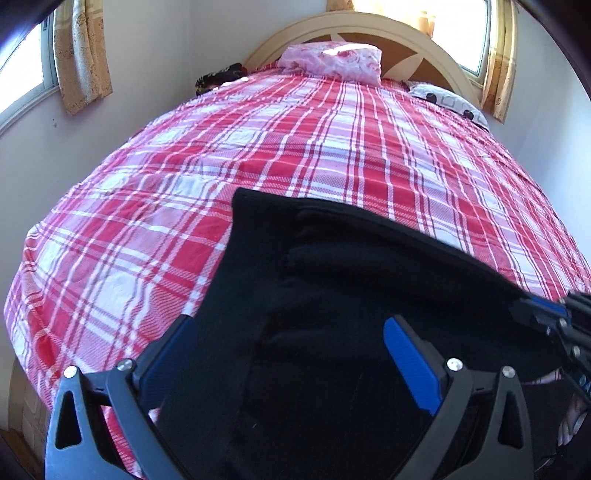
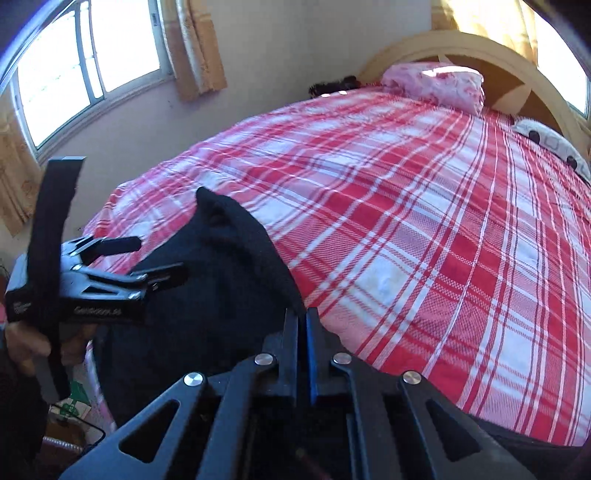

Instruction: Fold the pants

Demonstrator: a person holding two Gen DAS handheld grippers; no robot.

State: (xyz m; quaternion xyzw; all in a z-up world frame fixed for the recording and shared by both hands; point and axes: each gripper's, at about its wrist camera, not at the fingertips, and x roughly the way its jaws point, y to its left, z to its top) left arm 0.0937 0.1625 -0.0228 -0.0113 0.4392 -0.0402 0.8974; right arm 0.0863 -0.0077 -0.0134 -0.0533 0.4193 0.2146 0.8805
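Black pants lie bunched on the near part of a bed with a red and white plaid sheet. My left gripper hovers over them, its blue-padded fingers spread wide with cloth below but nothing pinched. In the right wrist view my right gripper is shut, and the right edge of the pants runs into its tips. A hand holds the left gripper at the far left of that view, jaws apart. The right gripper shows at the pants' right edge in the left wrist view.
A pink pillow and a black-and-white pillow lie by the curved headboard. A dark item sits at the far left corner. Curtained windows flank the bed. Boxes stand on the floor at the left.
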